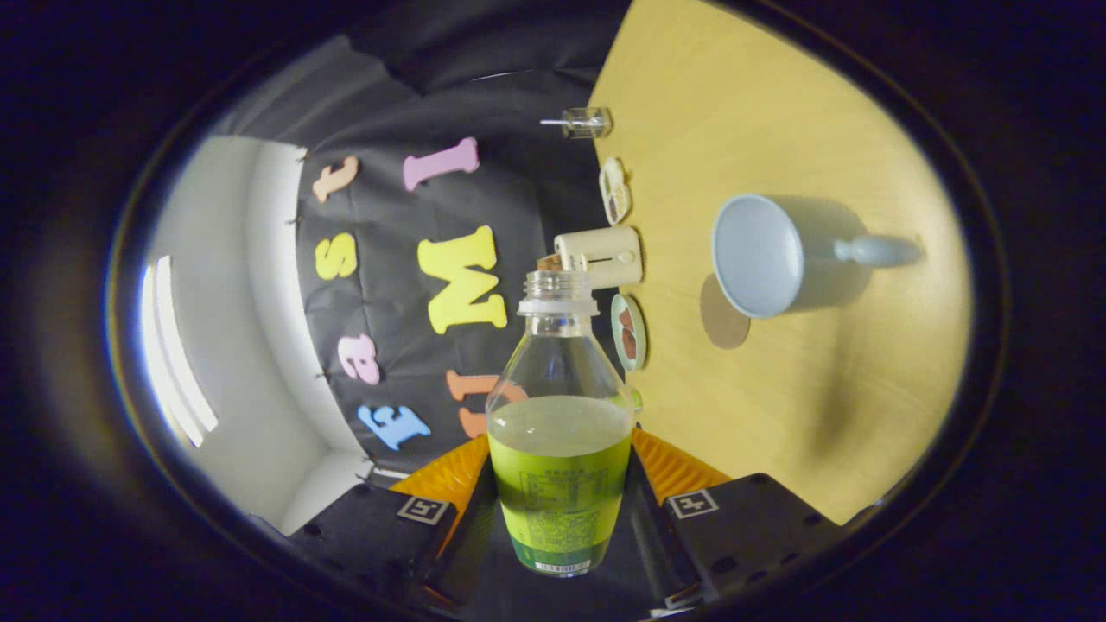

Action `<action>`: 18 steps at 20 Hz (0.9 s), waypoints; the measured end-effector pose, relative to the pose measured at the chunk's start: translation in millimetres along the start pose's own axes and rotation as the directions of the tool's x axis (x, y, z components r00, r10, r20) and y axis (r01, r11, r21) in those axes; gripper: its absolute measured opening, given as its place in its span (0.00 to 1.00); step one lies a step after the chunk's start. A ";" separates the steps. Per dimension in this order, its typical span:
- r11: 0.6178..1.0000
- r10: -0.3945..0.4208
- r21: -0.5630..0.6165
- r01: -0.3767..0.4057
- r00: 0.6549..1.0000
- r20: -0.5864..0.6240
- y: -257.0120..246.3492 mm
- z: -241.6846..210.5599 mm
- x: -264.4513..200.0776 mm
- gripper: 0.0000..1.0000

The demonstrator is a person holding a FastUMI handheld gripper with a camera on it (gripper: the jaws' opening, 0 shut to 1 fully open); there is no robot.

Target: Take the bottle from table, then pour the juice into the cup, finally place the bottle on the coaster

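The gripper (560, 484) is rolled onto its side, so the tabletop (778, 415) stands like a wall beside it. Its jaws are closed from both sides on the bottle (560, 432), both fingers (449, 479) pressing its lower body.

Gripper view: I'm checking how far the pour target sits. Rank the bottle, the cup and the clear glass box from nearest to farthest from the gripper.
1. Bottle: clamped between the gripper's fingers.
2. Cup: on the table beyond the bottle's mouth, off to one side.
3. Clear glass box: farthest, at the table's edge by the booth wall.

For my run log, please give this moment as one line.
tool: shut on bottle | bottle: uncapped, part full | cup: on table, apart | pouring: not started
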State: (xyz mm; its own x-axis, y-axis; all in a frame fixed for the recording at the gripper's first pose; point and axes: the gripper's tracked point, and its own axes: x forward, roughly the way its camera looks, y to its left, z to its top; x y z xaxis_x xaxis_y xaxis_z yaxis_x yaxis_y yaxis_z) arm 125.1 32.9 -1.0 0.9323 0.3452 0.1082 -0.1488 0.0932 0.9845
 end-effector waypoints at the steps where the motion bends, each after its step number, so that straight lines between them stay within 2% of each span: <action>1: 0.993 0.014 -0.121 -0.013 1.000 0.010 8.8 1.5 0.1 0.77; 2: 0.972 0.003 -0.236 0.001 1.000 0.017 15.4 1.3 1.0 0.77; 4: 0.901 -0.070 -0.426 0.078 0.997 0.034 14.4 -1.6 0.4 0.77; 7: 0.783 -0.124 -0.606 0.141 0.990 0.070 25.2 -0.6 -2.3 0.78; 9: 0.706 -0.104 -0.694 0.143 0.990 0.099 36.6 4.1 -2.6 0.78; 11: 0.613 -0.069 -0.779 0.132 0.991 0.113 46.8 5.0 -1.3 0.78; 14: 0.450 -0.106 -0.874 0.184 0.983 0.152 35.1 14.0 4.9 0.78; 16: 0.357 -0.126 -0.906 0.226 0.973 0.193 26.0 25.8 12.1 0.78; 18: 0.289 -0.123 -0.925 0.246 0.968 0.219 19.8 34.6 25.4 0.78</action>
State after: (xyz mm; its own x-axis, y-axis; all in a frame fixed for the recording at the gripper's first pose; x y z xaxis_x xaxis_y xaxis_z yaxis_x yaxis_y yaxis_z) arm 157.3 11.2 26.0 0.9929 0.1182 0.0134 -0.1186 0.9759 0.1831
